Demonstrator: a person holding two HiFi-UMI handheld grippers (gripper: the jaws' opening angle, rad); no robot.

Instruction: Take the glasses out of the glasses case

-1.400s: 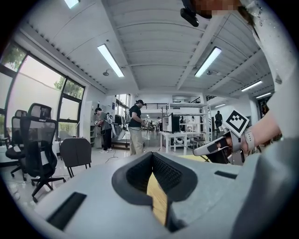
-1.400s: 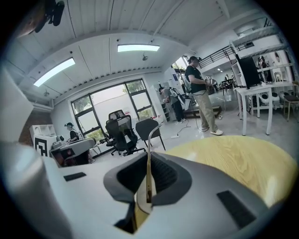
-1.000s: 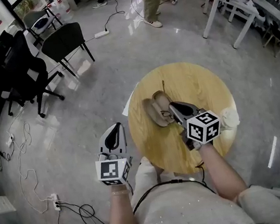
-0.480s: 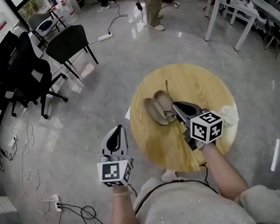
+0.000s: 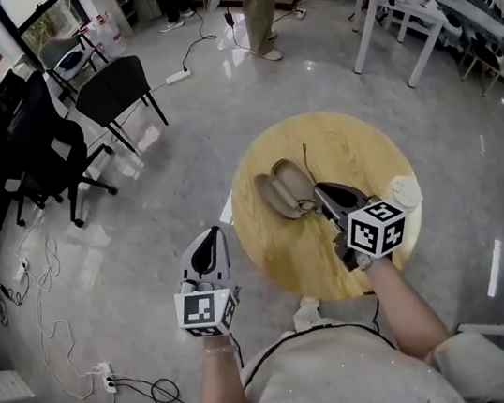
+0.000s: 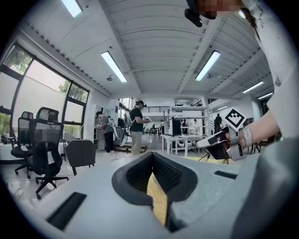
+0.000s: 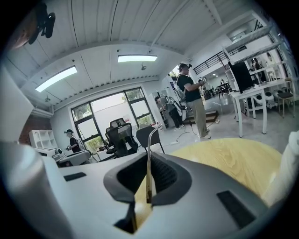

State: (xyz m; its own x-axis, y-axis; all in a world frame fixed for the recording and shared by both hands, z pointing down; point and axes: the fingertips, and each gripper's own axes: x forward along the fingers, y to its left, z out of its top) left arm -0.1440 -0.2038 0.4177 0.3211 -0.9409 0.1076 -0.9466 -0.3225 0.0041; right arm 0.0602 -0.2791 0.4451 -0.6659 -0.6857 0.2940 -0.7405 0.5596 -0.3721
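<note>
The glasses [image 7: 149, 149] are pinched by one thin metal temple between the narrowly set jaws of the right gripper [image 5: 323, 194], just right of the open tan glasses case [image 5: 281, 191] at the middle of the round wooden table [image 5: 357, 146]. The gripper's body hides most of the frame. A white crumpled thing [image 5: 405, 191] lies at the table's right edge. Lower left, over the floor, the left gripper [image 5: 207, 239] has its jaws together, empty. Black office chairs [image 5: 33, 136] stand upper left.

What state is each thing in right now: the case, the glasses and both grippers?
glasses case, open, lying on the table.
glasses, one temple arm pinched between the right jaws.
right gripper, shut on the glasses.
left gripper, shut, empty, beside the table.
</note>
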